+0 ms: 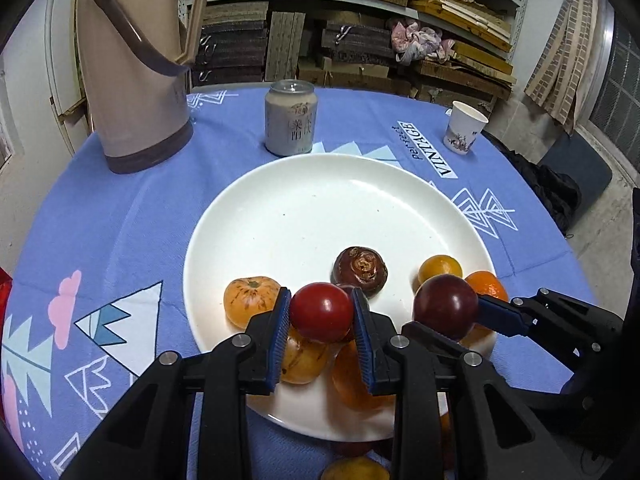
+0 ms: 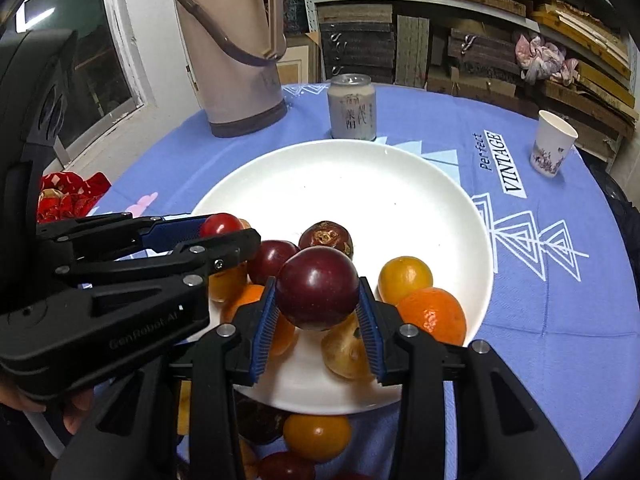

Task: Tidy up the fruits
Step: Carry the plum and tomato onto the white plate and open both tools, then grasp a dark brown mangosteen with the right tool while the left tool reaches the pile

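White porcelain forms the large round plate (image 1: 320, 208) that is set on a blue patterned tablecloth (image 1: 120, 220), and the fruit is gathered on the near half of it. The left gripper (image 1: 321, 316) is seen closed on a small red fruit (image 1: 321, 312), which is pinched between its blue ribbed pads and held above the plate's near part. The right gripper (image 2: 318, 304) is likewise closed on a dark plum-coloured fruit (image 2: 318, 288), held over the plate just beside the left one; from the left wrist view this dark fruit (image 1: 446, 306) is seen at the right, clamped by the other tool's blue pads. On the plate a brown, wrinkled fruit (image 1: 361, 270) lies nearest the middle, with a streaked orange fruit (image 1: 250, 300) toward the left rim and a small yellow-orange fruit (image 1: 440, 268) and a bright orange one (image 2: 434, 314) toward the right rim. More orange and yellowish fruit is partly hidden beneath the held pieces. Off the plate, on the cloth at the near edge, an orange fruit (image 2: 317, 436) and darker ones are visible. Behind the plate a drinks can (image 1: 291, 118) stands upright, a beige thermos jug (image 1: 136, 64) is placed to the left, and a paper cup (image 1: 464, 128) stands well apart at the right.
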`<state>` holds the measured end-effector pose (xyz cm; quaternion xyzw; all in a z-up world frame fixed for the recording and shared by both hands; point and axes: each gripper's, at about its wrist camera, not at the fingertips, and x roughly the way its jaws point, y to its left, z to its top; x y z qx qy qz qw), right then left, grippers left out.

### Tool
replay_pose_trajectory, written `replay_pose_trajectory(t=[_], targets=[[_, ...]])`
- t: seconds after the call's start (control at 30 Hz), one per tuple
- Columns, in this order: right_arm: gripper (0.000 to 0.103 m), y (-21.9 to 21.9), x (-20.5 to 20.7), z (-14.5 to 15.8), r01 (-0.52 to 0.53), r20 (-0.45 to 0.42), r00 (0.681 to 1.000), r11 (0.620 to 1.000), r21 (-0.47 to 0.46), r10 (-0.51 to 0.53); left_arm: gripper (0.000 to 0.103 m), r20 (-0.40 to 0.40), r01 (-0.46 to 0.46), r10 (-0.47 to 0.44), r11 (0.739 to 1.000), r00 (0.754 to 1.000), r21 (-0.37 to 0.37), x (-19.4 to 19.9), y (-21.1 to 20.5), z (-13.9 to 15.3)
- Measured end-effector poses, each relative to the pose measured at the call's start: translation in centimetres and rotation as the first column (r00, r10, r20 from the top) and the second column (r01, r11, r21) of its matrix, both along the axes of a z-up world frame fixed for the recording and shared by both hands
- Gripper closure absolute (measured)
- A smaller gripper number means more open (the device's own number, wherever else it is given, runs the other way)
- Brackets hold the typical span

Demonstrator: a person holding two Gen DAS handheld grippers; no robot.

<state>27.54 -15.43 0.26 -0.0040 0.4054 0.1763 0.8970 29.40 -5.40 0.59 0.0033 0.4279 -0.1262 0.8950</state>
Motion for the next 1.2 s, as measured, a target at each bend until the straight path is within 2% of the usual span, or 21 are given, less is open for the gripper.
replay_pose_trajectory(t=[0.07,0.13,0.23,0.3,0.53,0.73,0.77,0.83,1.0,1.13,1.2], targets=[[0.064,0.1,0.1,-0.3,0.001,-0.001,1.000,1.000,0.001,-0.001,0.072,0.006,-0.006,0.006,1.000,1.000,0.001,0.0,0.0,-0.1],[0.064,-0.1,0.1,-0.4,0.006,-0.004,1.000,1.000,0.006,-0.006,0.048,0.004,-0.020,0.020,1.000,1.000,0.008,-0.1,0.1,0.0],[0.064,-0.5,-0.2,-0.6,0.010,-0.015,1.000,1.000,0.025,-0.010,0.039,0.046,-0.022,0.021,1.000,0.999,0.022,-1.0,0.2,0.5],[0.060,-1.0,-0.8,-0.3,0.017,0.000,1.000,0.999,0.036,-0.017,0.036,0.049,-0.020,0.019,1.000,0.999,0.017,-1.4,0.5,0.9],[0.055,-2.4,-3.2,1.7,0.035,0.043,0.998,0.995,0.089,-0.039,0.032,0.061,-0.062,0.064,0.998,0.996,-0.029,-3.5,2.3,2.3],[0.044,-4.4,-7.0,2.7,0.050,0.061,0.996,0.991,0.124,-0.058,0.031,0.092,-0.061,0.060,0.998,0.994,0.002,-6.9,3.8,3.0],[0.042,-5.0,-7.9,2.8,0.061,0.065,0.995,0.989,0.133,-0.070,0.029,0.092,-0.061,0.060,0.998,0.994,0.005,-7.3,4.0,3.0],[0.042,-5.8,-9.3,2.8,0.071,0.064,0.995,0.986,0.150,-0.081,0.019,0.095,-0.064,0.063,0.998,0.993,0.014,-8.7,4.5,3.0],[0.041,-7.4,-12.3,2.5,0.096,0.052,0.993,0.980,0.176,-0.106,0.019,0.129,-0.068,0.061,0.996,0.990,0.052,-11.8,5.4,2.8],[0.035,-8.4,-14.6,1.8,0.112,0.038,0.992,0.969,0.221,-0.124,0.018,0.127,-0.052,0.041,0.995,0.991,0.082,-13.4,5.5,2.1],[0.035,-8.4,-15.3,1.3,0.113,0.026,0.992,0.967,0.229,-0.122,0.018,0.125,-0.047,0.034,0.993,0.992,0.104,-13.9,5.4,1.7]])
